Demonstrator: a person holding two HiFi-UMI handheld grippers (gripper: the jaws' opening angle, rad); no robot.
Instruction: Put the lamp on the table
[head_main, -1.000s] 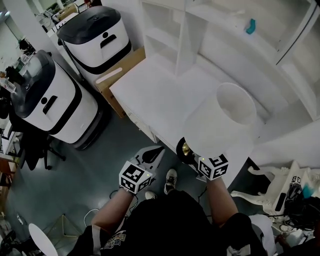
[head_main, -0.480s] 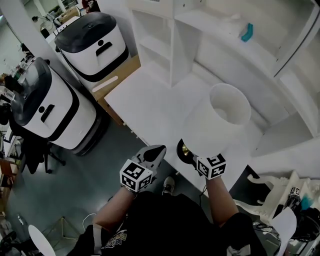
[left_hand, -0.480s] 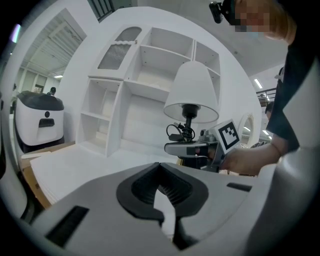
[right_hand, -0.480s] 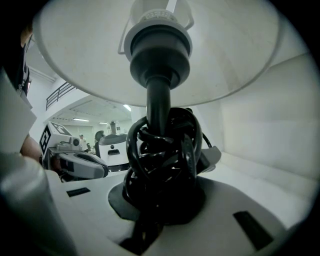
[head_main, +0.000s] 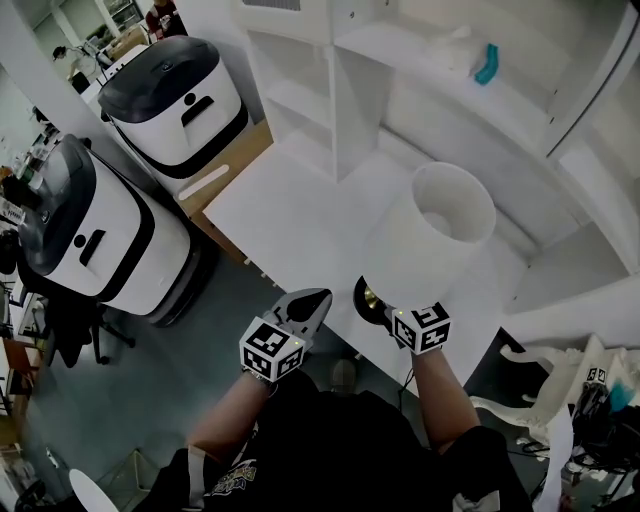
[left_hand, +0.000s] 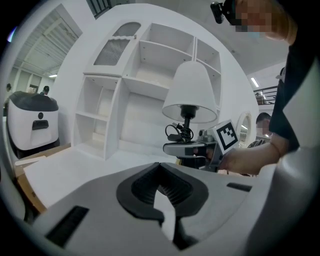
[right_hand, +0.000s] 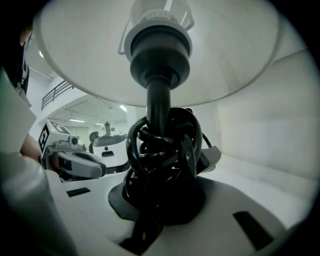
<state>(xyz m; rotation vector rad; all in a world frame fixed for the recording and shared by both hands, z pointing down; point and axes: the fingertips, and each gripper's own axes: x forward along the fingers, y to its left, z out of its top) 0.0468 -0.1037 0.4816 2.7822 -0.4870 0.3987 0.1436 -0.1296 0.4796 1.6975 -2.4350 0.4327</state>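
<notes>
Your right claw (head_main: 383, 303) is closed on the lamp (head_main: 430, 240). Its jaws clamp the dark stem (right_hand: 157, 100) low down, where a black cord (right_hand: 160, 145) is wound around it in a thick bundle. The right gripper view confirms this grip, with the bundle and stem filling the gap between the jaws. The lamp stands upright in the claw, with its white shade (head_main: 452, 205) at the top and its dark round base (head_main: 366, 296) at the bottom. The lamp sits over the near edge of the white surface (head_main: 290, 210), toward that edge's right-hand part. No view shows whether the base touches the surface. Your left claw (head_main: 318, 298) is beside the right one, to its left, apart from the lamp and just in front of the same near edge. Its jaws are drawn together with only a thin slit between them, and nothing is held. A white shelf unit (head_main: 300, 70) stands at the far side of the surface, with a teal object (head_main: 486, 63) on an upper shelf. Two white-and-black machines (head_main: 180, 90) stand on the floor (head_main: 150, 370) to the left of the surface.
</notes>
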